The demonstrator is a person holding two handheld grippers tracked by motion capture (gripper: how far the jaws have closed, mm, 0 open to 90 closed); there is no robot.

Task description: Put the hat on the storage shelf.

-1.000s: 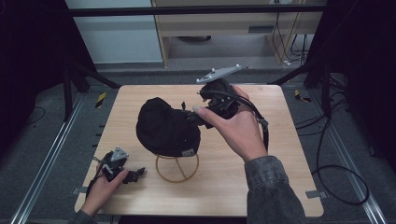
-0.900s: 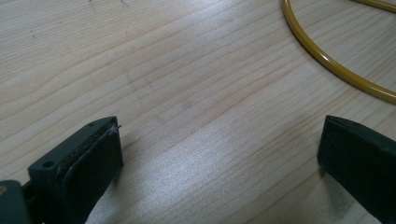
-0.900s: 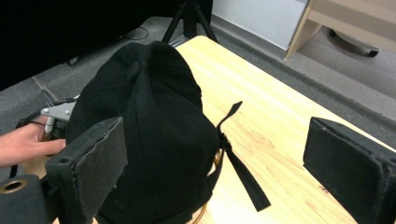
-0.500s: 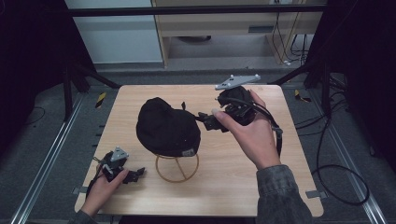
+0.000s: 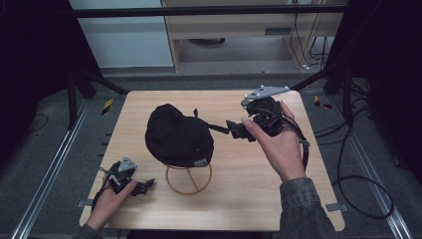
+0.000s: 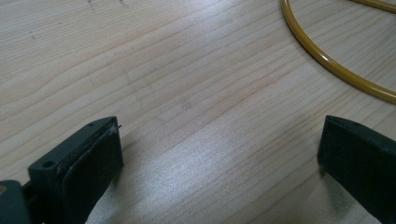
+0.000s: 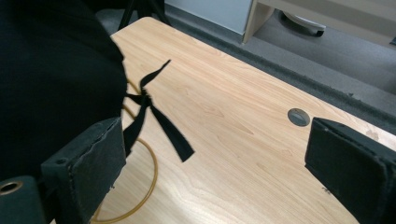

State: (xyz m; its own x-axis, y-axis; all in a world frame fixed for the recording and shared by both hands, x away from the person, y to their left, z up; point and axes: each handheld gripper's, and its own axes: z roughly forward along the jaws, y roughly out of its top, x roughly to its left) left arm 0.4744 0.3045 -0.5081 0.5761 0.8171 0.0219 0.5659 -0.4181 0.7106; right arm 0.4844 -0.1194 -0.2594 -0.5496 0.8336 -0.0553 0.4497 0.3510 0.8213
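Note:
A black cap sits on a yellow wire stand in the middle of the wooden table. Its thin black strap sticks out to the right. My right gripper hovers just right of that strap, open, with nothing between its jaws. In the right gripper view the strap hangs loose beside the left jaw of the open right gripper, with the cap filling the left side. My left gripper rests on the table at the front left, open. In its own view the left gripper frames bare wood.
The stand's yellow base ring lies just ahead of the left gripper and shows under the cap in the right gripper view. A small round cable hole sits in the table near its far edge. Dark frame posts flank the table.
My right hand has drawn its gripper back to the right, away from the rear of the cap. The left gripper has stayed still.

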